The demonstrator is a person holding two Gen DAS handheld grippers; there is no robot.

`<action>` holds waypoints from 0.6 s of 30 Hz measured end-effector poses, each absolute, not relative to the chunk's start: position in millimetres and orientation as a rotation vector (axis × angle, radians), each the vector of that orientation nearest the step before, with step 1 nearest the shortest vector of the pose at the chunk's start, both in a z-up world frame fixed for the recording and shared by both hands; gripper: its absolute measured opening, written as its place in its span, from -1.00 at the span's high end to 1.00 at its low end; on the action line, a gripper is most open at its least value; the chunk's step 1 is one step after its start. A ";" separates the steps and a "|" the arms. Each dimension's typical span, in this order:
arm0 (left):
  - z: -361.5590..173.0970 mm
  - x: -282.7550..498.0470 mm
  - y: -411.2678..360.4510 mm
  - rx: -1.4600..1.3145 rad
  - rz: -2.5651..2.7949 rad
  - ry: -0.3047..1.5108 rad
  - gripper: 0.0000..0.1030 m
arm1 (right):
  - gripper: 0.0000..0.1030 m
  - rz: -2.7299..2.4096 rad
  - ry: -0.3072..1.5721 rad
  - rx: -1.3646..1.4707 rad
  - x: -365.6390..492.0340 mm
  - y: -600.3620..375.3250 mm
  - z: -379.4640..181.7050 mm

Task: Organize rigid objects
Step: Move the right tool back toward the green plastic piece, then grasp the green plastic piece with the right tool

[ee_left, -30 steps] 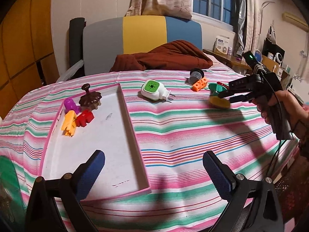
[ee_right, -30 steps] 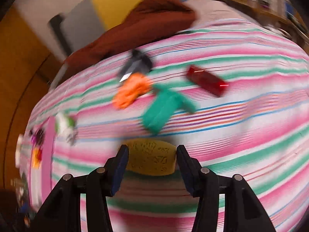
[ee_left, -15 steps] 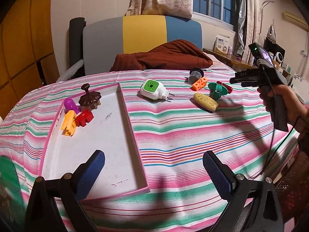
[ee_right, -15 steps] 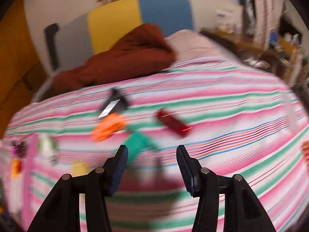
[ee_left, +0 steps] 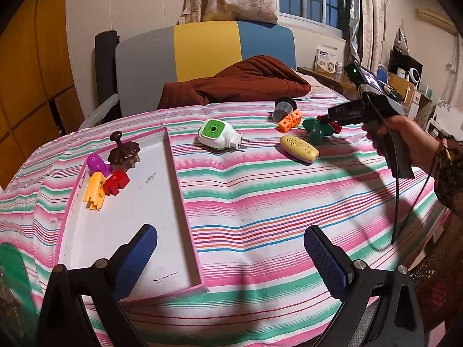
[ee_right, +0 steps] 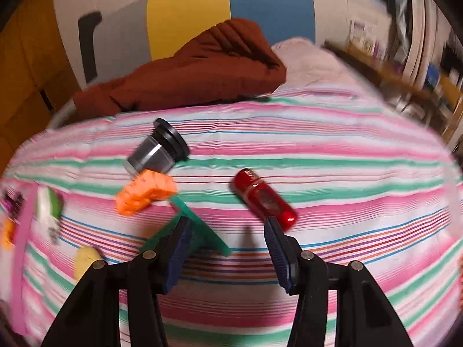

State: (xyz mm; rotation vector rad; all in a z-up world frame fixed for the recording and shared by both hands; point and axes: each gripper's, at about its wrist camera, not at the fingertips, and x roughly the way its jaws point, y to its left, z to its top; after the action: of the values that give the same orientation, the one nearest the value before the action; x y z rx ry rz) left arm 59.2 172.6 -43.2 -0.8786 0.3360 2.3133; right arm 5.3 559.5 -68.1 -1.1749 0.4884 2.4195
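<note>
My left gripper (ee_left: 231,257) is open and empty, low over the near end of the white tray with a pink rim (ee_left: 185,202). The tray holds a purple toy (ee_left: 97,163), a brown piece (ee_left: 124,153), a yellow block (ee_left: 94,190) and a red block (ee_left: 115,183). A hand holds my right gripper (ee_right: 228,231) open above the striped cloth. A red cylinder (ee_right: 263,199) lies just ahead of its right finger. A green disc piece (ee_right: 199,231) lies under its left finger. An orange block (ee_right: 146,192), a grey and black cylinder (ee_right: 159,151) and a yellow oval (ee_left: 299,149) lie nearby.
A green and white plug-in device (ee_left: 215,134) lies on the cloth beside the tray's far right corner. A brown blanket (ee_left: 234,86) is heaped at the back of the bed against a grey, yellow and blue headboard. Shelves with clutter stand at the right.
The right gripper left the yellow oval, swung up and to the right, then came down over the green piece and the red cylinder. The oval stays on the cloth. The left gripper kept still.
</note>
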 end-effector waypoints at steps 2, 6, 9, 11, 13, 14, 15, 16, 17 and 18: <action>-44.5 60.2 175.8 -0.883 2.309 0.351 -0.98 | -0.01 2.441 0.712 -1.176 6.8 571.2 -75.6; -43.9 64.9 180.5 -0.866 2.301 0.370 -0.98 | 0.06 2.403 1.193 -1.214 12.5 584.7 -97.3; -42.8 67.8 182.1 -0.853 2.300 0.378 -0.98 | 0.06 2.327 1.414 -1.244 17.3 587.9 -109.5; -42.1 68.6 182.2 -0.850 2.301 0.379 -0.99 | 0.06 2.305 1.264 -1.244 19.7 583.2 -97.5; -41.4 68.5 182.0 -0.848 2.305 0.375 -0.99 | 0.05 2.339 0.971 -1.178 21.8 572.6 -72.6; -41.1 68.1 181.8 -0.848 2.307 0.372 -0.99 | 0.01 2.376 0.805 -1.118 23.9 563.1 -56.2; -41.0 67.5 181.5 -0.849 2.308 0.368 -0.99 | -0.04 2.403 0.739 -1.090 24.3 557.5 -49.1; -40.9 67.3 181.4 -0.850 2.308 0.366 -0.98 | -0.08 2.440 0.675 -1.070 23.4 550.4 -42.5; -41.0 67.0 181.3 -0.852 2.309 0.364 -0.98 | -0.23 2.484 0.612 -1.082 20.6 540.3 -39.0; -41.0 66.9 181.2 -0.853 2.309 0.363 -0.98 | -0.27 2.498 0.584 -1.106 17.5 535.8 -39.5</action>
State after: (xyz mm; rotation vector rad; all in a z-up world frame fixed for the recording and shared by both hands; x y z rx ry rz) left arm 66.9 181.2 -41.0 -0.8528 0.3632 2.3094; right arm 17.5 535.8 -39.5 -1.1060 0.5836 2.4977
